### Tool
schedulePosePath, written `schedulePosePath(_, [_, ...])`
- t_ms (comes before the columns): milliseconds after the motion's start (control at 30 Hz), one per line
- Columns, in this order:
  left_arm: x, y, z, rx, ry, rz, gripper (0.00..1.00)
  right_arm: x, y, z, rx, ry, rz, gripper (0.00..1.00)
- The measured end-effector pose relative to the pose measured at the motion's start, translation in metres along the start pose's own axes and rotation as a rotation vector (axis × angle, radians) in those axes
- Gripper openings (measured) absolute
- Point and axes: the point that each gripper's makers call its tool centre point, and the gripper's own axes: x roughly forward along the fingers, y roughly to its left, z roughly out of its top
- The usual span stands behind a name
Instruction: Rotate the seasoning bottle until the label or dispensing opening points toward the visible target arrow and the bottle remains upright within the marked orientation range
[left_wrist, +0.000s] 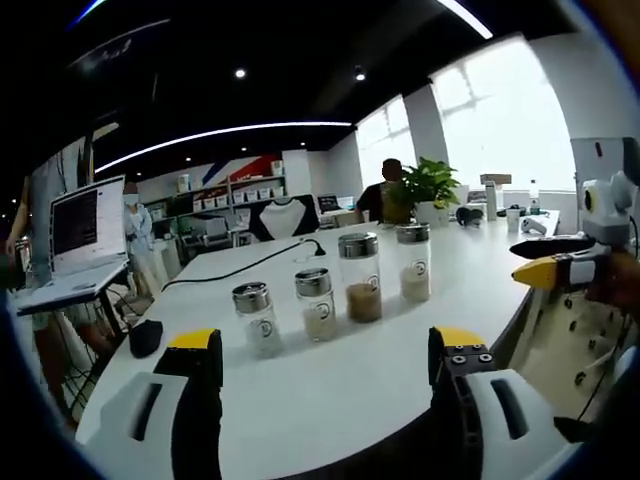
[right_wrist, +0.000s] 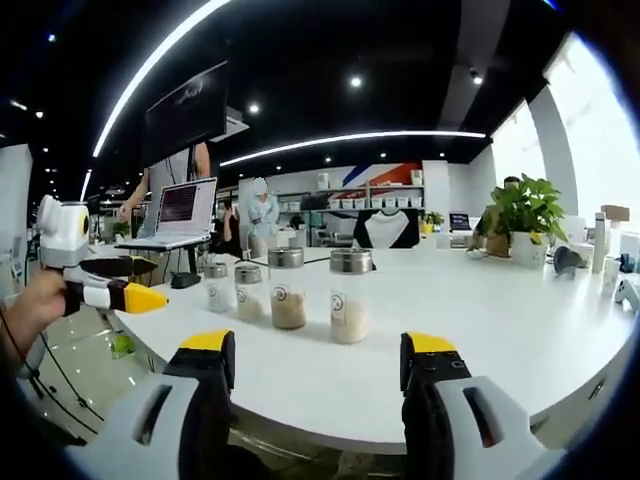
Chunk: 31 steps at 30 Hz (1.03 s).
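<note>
— Bottles? 
— Four clear seasoning bottles (left_wrist: 339, 297), steel-capped, upright in a row on the white table (left_wrist: 330, 390). Pale grains; one tall bottle (left_wrist: 361, 276) holds brown.
— Tongs? 
— Left tongs (left_wrist: 322, 360) and right tongs (right_wrist: 318, 361) gape wide, holding nothing.

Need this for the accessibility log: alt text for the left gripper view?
Four upright seasoning bottles with metal lids stand in a row on a white table, beyond the open left gripper. The right gripper enters from the right; a laptop sits far left.
</note>
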Motion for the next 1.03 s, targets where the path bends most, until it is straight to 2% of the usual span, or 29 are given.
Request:
schedulePosePath(600, [0.003,0.011,-0.004,-0.013,0.008,0.012,0.89,0.005,0.002,0.002,-0.012,0.007,0.002,0.67])
schedulePosePath(1033, [0.004,0.012,-0.007,-0.022,0.010,0.004,0.89,0.003,0.002,0.002,-0.019,0.013,-0.006,0.67])
